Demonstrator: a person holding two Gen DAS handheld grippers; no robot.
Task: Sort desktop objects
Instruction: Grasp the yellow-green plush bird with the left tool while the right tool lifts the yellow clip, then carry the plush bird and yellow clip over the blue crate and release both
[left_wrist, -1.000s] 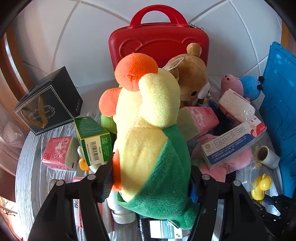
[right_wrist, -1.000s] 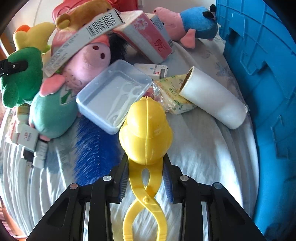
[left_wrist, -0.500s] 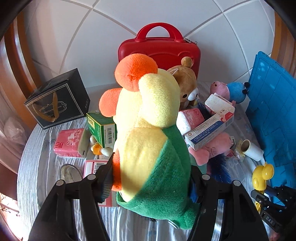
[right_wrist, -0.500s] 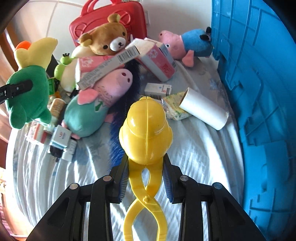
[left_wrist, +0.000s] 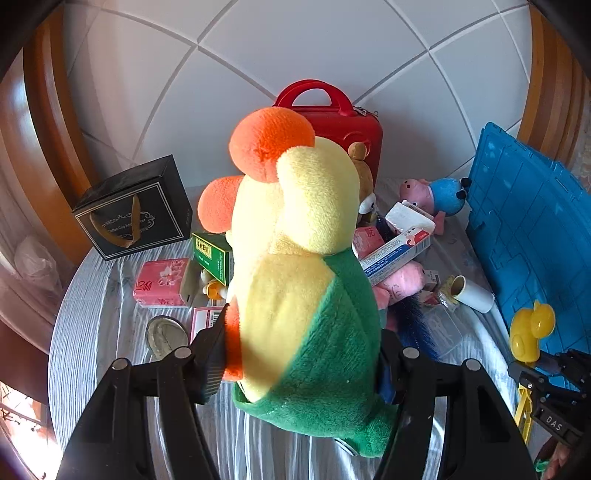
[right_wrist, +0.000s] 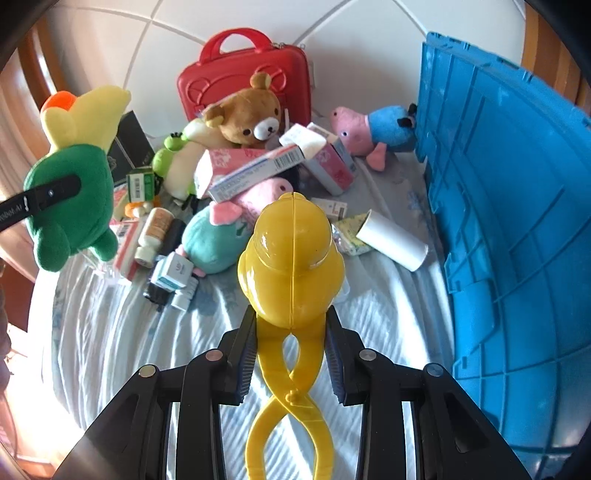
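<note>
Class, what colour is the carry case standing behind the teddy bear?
Red, handle included. The carry case shows best in the right wrist view.

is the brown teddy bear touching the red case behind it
Cannot tell. In the right wrist view the teddy bear overlaps the red case, but no contact or gap shows plainly.

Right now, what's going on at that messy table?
A person is sorting with two handheld grippers. The left gripper is clamped on a yellow and green plush toy; the right gripper is shut on a yellow duck-shaped tong. Both are held above the cluttered table, beside a blue crate.
</note>
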